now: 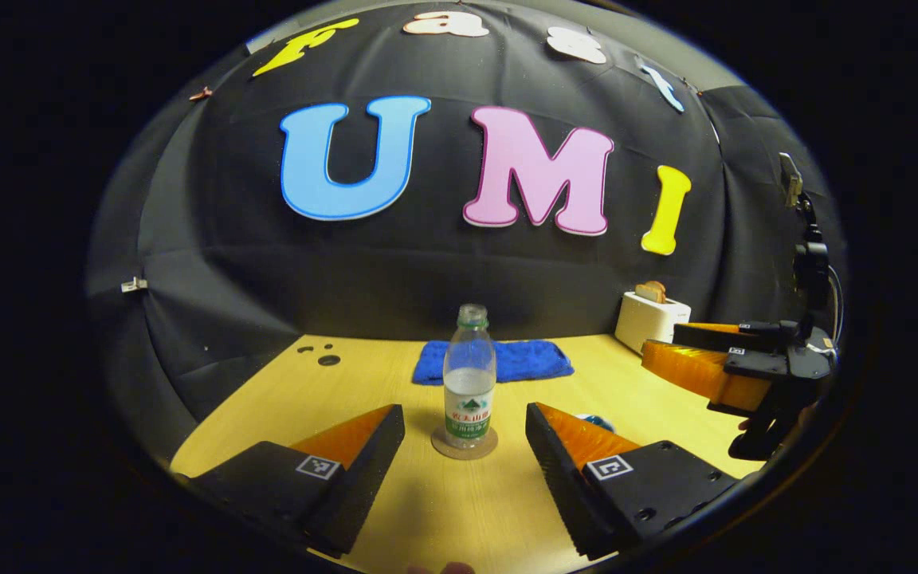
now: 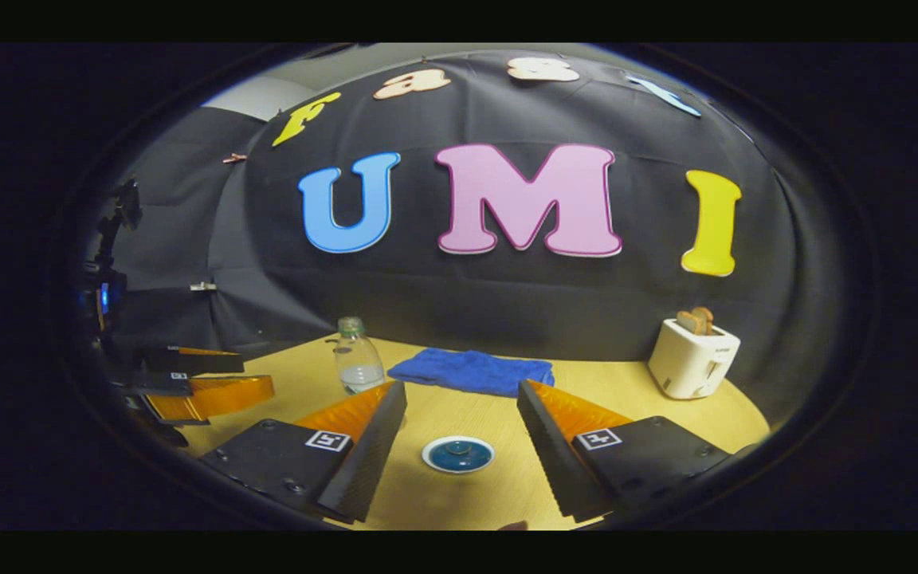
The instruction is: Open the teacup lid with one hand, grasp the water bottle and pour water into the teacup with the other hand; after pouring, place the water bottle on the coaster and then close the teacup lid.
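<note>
Teacup lid (image 2: 457, 454) lies low on the wooden table (image 2: 459, 498), centred between my right gripper's (image 2: 459, 434) widely spread fingers, which grip nothing. Water bottle (image 1: 469, 377) stands upright on its round coaster (image 1: 464, 443), framed between my left gripper's (image 1: 465, 446) equally wide, empty fingers, with the blue towel (image 1: 499, 360) behind it at 12 o'clock. From the left gripper view I see a white toaster (image 1: 650, 319) holding bread at 2 o'clock, and the other gripper at 3 o'clock.
</note>
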`<state>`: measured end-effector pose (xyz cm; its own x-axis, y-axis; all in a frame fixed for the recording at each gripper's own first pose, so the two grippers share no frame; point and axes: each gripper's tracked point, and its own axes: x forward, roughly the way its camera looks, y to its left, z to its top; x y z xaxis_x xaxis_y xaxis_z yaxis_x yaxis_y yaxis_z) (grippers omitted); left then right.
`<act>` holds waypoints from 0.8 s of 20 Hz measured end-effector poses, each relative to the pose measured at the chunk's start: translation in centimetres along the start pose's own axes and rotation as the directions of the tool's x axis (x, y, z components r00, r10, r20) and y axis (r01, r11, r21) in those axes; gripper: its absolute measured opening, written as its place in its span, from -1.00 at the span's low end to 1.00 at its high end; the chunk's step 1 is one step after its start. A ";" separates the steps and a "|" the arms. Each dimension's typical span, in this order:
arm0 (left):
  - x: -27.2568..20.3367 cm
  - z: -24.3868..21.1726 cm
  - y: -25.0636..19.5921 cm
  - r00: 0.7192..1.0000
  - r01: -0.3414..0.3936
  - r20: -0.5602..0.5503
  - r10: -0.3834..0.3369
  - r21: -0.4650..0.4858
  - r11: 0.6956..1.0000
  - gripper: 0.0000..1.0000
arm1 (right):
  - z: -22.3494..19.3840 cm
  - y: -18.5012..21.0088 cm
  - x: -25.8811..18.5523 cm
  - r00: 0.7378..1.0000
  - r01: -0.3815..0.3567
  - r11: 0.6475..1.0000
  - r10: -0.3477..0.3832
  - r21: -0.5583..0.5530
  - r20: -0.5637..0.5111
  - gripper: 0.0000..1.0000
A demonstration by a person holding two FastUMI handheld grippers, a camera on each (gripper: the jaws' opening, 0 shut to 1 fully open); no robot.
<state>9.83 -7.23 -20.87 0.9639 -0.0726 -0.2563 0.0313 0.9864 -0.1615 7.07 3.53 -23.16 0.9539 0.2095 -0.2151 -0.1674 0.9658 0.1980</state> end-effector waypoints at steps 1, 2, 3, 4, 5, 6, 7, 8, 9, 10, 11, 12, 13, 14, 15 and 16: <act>-0.5 1.1 0.0 1.000 -0.005 0.010 0.005 0.006 1.000 0.93 | 1.3 0.1 -0.8 1.000 0.008 1.000 -0.008 0.005 0.003 0.73; -1.1 2.3 0.1 1.000 -0.013 0.017 0.013 0.009 1.000 0.93 | 2.3 0.2 -1.7 1.000 0.020 1.000 -0.020 0.008 0.007 0.74; -1.9 3.2 0.3 1.000 -0.017 0.023 0.017 0.010 1.000 0.93 | 3.4 0.2 -2.5 0.999 0.032 0.999 -0.032 0.004 0.014 0.73; -2.5 4.0 0.5 0.999 -0.019 0.031 0.019 0.015 1.000 0.92 | 4.0 -0.1 -3.2 0.999 0.053 0.999 -0.053 -0.004 0.010 0.73; -3.0 4.5 0.8 0.999 -0.029 0.033 0.028 0.022 0.999 0.92 | 4.8 -0.2 -3.9 0.998 0.067 0.998 -0.067 -0.002 0.010 0.73; -3.5 5.1 1.2 0.999 -0.035 0.037 0.034 0.021 0.999 0.92 | 5.7 -0.1 -4.5 0.997 0.078 0.997 -0.078 0.006 0.016 0.73; -4.1 5.7 1.3 0.998 -0.040 0.038 0.040 0.015 0.999 0.92 | 6.9 -0.2 -5.1 0.996 0.088 0.996 -0.089 0.014 0.028 0.74; -4.5 6.3 1.5 0.998 -0.042 0.038 0.042 0.004 0.999 0.92 | 7.9 -0.3 -5.7 0.994 0.100 0.995 -0.100 0.014 0.039 0.74; -4.9 6.8 1.4 0.998 -0.041 0.039 0.041 -0.009 0.999 0.92 | 9.0 -0.4 -6.2 0.993 0.106 0.994 -0.107 0.006 0.048 0.74; -5.3 7.5 1.5 0.998 -0.039 0.042 0.039 -0.019 0.999 0.92 | 9.9 -0.4 -6.8 0.992 0.110 0.994 -0.109 -0.008 0.057 0.73; -5.6 8.2 1.5 0.998 -0.035 0.050 0.036 -0.027 0.999 0.92 | 10.7 -0.2 -7.2 0.992 0.109 0.994 -0.107 -0.025 0.065 0.73; -5.8 9.0 1.6 0.998 -0.033 0.061 0.035 -0.029 0.999 0.92 | 11.4 -0.3 -7.7 0.991 0.111 0.993 -0.108 -0.036 0.075 0.73; -6.0 9.6 1.7 0.997 -0.029 0.068 0.030 -0.029 0.999 0.92 | 11.8 -0.3 -8.0 0.991 0.112 0.993 -0.108 -0.042 0.081 0.66; -6.2 10.0 1.6 0.997 -0.021 0.071 0.022 -0.026 0.999 0.92 | 12.2 -0.2 -8.3 0.990 0.116 0.992 -0.112 -0.044 0.086 0.74; -6.2 10.3 1.6 0.997 -0.017 0.074 0.019 -0.022 1.000 0.92 | 12.6 -0.3 -8.7 0.989 0.122 0.991 -0.117 -0.045 0.090 0.74; -6.4 10.7 1.7 0.997 -0.012 0.078 0.013 -0.016 1.000 0.92 | 12.9 -0.2 -8.9 0.988 0.129 0.990 -0.124 -0.048 0.096 0.74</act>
<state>6.59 -3.47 -9.28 0.9820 -0.0477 -0.1828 0.0155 0.9846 -0.1739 1.85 -0.50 -8.92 0.9868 0.0725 -0.1451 -0.0548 0.9910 0.1224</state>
